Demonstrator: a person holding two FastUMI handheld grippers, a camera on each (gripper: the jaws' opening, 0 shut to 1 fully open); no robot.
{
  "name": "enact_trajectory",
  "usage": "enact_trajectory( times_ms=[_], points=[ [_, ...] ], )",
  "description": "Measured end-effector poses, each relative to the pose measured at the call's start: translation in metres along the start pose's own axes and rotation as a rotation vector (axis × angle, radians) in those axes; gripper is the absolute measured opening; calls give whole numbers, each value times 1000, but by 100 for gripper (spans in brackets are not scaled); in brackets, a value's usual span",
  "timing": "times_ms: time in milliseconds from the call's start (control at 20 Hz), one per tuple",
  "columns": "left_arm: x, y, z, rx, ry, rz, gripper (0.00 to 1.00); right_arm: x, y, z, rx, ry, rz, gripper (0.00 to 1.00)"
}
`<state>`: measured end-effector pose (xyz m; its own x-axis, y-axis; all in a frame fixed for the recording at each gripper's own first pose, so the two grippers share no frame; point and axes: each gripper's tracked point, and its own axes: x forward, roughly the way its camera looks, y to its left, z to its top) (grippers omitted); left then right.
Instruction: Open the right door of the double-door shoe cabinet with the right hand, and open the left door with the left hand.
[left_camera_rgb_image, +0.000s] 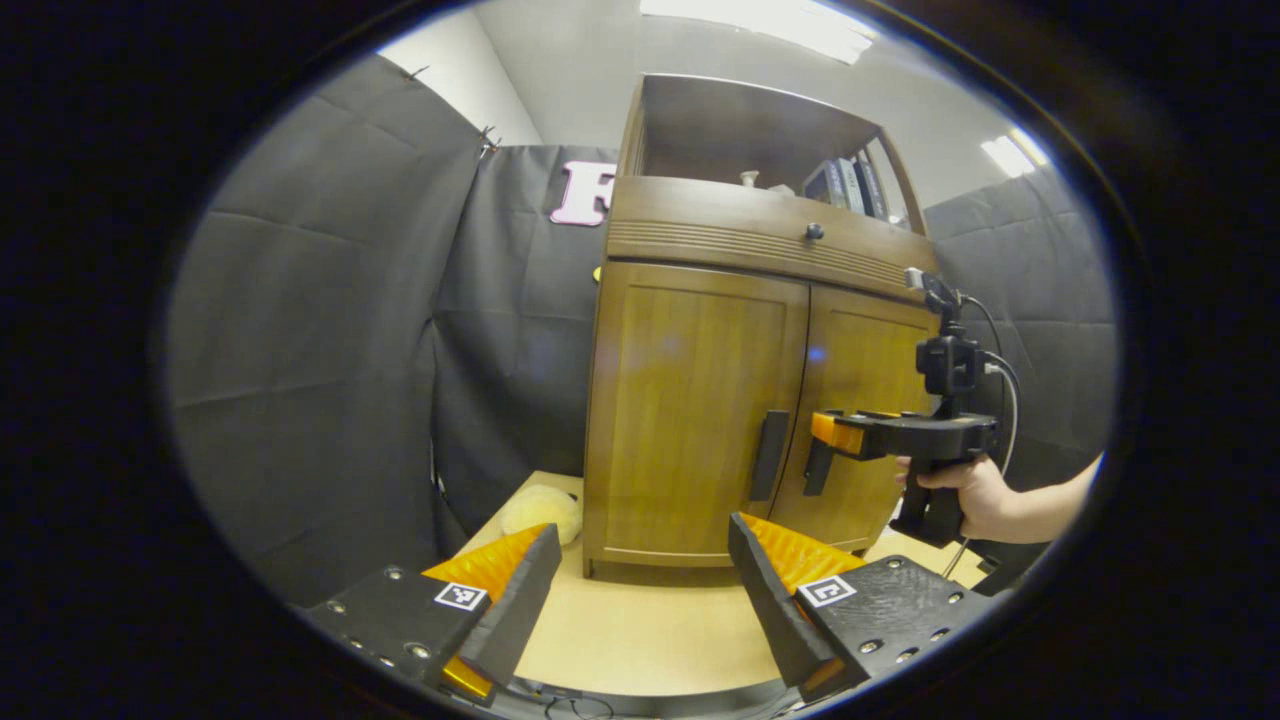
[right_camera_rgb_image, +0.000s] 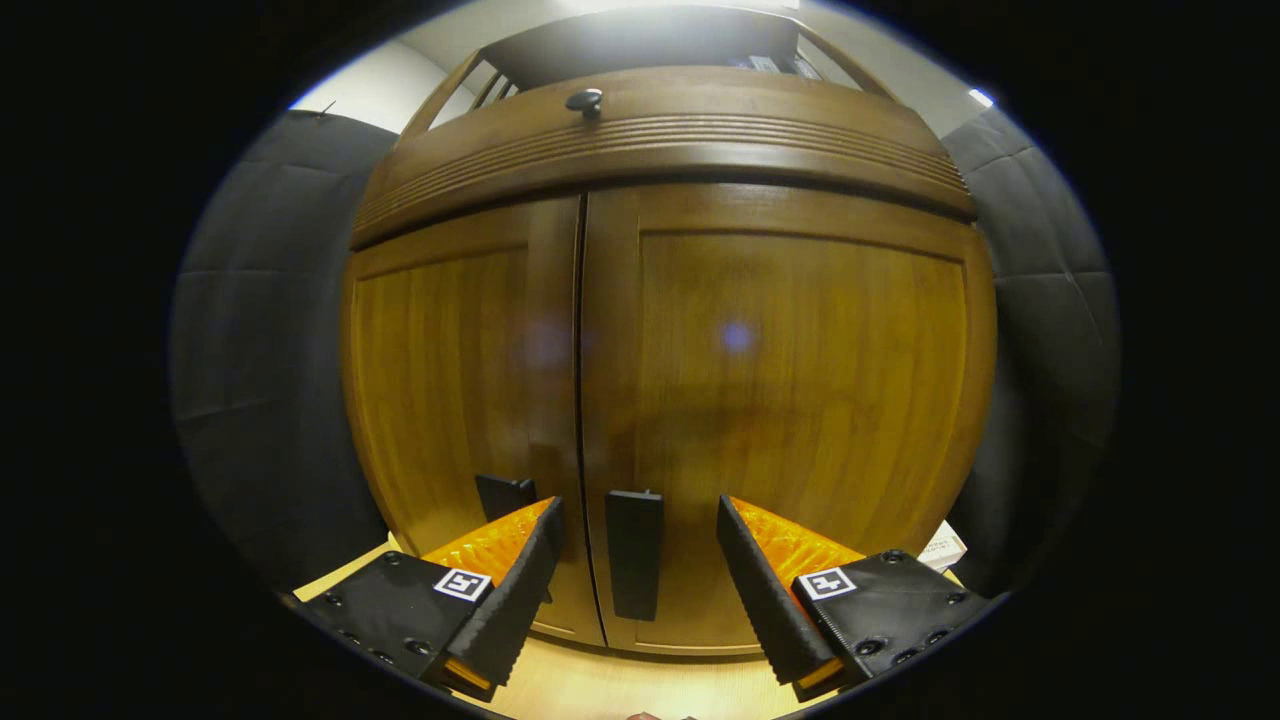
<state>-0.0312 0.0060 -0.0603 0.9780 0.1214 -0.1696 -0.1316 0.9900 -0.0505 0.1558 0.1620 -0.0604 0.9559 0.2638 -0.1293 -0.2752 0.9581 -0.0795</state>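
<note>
Right claw spread, fingers straddling the right door handle to pinch and pull. Left claw spread, held back facing left door, both doors closed.

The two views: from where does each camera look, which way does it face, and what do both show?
Left gripper view: rides on the left tongs, back from the cabinet, facing its closed doors; shows own open fingers, plus the right tongs at the right door handle and the hand holding them.
Right gripper view: rides on the right tongs, close to the doors, facing the right door handle between its open fingers.
Shared: cabinet, both handles, drawer knob.
</note>
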Motion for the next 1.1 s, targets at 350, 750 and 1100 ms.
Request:
enact_trajectory(
  times_ms=[350, 750, 1100],
  points=[
    [9, -10, -11, 24, 30, -18, 99, 26, 2, -24, 5, 64, -27, 96],
    [9, -16, -17, 36, 46, -43, 99, 38, 0, -24, 49, 61, -37, 41],
    [9, -16, -14, 48, 12, -73, 96, 32, 0, -24, 73, 61, 7, 12]
  ],
)
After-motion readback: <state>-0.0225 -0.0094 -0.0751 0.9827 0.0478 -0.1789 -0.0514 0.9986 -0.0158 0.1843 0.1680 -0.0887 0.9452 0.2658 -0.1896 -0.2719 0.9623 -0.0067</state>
